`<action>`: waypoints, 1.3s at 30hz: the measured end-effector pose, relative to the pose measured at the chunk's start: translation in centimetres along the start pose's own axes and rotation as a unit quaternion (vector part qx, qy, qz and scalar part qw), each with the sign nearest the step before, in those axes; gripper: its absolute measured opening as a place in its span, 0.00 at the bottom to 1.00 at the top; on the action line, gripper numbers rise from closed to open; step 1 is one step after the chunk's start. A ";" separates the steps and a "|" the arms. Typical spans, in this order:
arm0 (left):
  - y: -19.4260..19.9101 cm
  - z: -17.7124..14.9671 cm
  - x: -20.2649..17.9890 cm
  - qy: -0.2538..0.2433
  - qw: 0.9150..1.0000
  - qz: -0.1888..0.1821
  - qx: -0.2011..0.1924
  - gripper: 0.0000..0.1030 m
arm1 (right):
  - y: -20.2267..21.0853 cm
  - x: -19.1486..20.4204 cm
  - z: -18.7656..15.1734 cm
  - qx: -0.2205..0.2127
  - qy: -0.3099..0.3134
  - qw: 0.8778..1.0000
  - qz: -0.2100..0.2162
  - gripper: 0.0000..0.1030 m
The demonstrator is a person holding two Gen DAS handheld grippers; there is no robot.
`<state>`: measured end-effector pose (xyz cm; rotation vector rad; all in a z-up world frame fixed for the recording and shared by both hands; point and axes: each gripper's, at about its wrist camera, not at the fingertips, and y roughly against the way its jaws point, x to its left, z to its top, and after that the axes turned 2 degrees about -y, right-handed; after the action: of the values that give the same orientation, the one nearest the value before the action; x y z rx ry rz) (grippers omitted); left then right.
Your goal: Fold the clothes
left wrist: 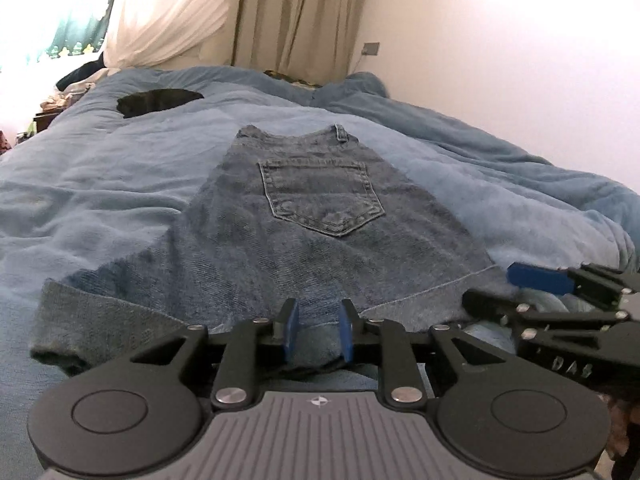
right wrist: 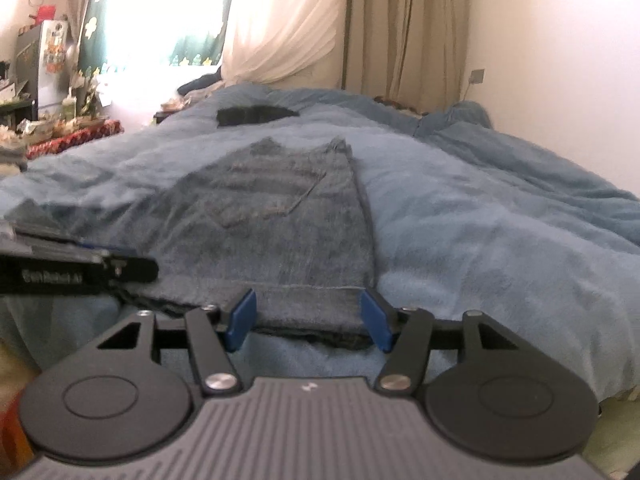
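Shorts [left wrist: 304, 216] flat on bed [left wrist: 100, 184]; my left gripper [left wrist: 318, 334] and right gripper [right wrist: 306, 316] gape empty at hem. Risk: pinching blanket too, or only top layer.

A rumpled blue blanket [left wrist: 100, 184] covers the bed, bunched into a ridge along the white wall [left wrist: 520, 60]. A small black item [left wrist: 158, 101] lies flat near its far end. Beige curtains [right wrist: 404, 24] hang behind, beside a bright window [right wrist: 160, 8]. A cluttered side shelf [right wrist: 44, 120] stands off left.
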<state>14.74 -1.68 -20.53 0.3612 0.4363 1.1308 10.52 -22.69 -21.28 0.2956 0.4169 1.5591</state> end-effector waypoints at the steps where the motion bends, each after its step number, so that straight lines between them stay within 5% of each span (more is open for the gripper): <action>1: 0.4 0.1 0.0 0.001 1.000 0.004 -0.006 0.22 | 0.2 0.0 0.5 -0.006 -0.003 1.000 0.004 0.61; 6: 2.1 1.0 0.6 0.009 0.999 0.022 -0.030 0.29 | -0.3 -1.1 3.3 -0.025 -0.029 0.999 0.036 0.56; 7: 2.4 1.3 1.1 0.016 0.999 0.024 -0.035 0.29 | -0.8 -1.6 4.0 -0.025 -0.032 0.998 0.044 0.50; 9: 2.6 1.9 2.0 0.041 0.998 0.027 -0.036 0.29 | -2.7 -2.1 5.4 -0.006 -0.017 0.999 0.049 0.18; 12: 2.3 2.9 3.6 0.076 0.996 0.034 -0.019 0.28 | -5.5 -2.7 7.1 0.019 0.006 0.998 0.054 0.12; 20: -0.8 3.8 6.8 0.098 0.991 0.045 0.074 0.13 | -11.3 -4.5 7.8 0.086 0.031 0.995 0.049 0.11; 24: -0.6 5.3 8.4 0.136 0.986 -0.011 0.095 0.12 | -10.7 -6.3 7.4 0.086 0.000 0.994 0.073 0.14; 27: -0.9 8.3 9.6 0.137 0.982 -0.069 0.114 0.26 | -10.4 -8.2 8.9 0.089 -0.020 0.991 0.094 0.24; 30: -1.9 12.2 9.7 0.084 0.987 -0.075 0.114 0.40 | -11.8 -10.1 11.9 0.089 -0.038 0.989 0.108 0.35; 35: -7.5 18.1 11.1 0.015 0.989 -0.103 0.109 0.44 | -17.0 -12.0 16.9 0.096 -0.031 0.987 0.127 0.49; 39: -14.7 21.1 13.2 0.009 0.978 -0.164 0.126 0.44 | -22.9 -13.2 19.7 0.130 -0.045 0.978 0.157 0.52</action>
<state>41.70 3.67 -11.55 0.4808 0.6324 0.7580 40.17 -34.30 -12.71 0.6578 0.5236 1.7909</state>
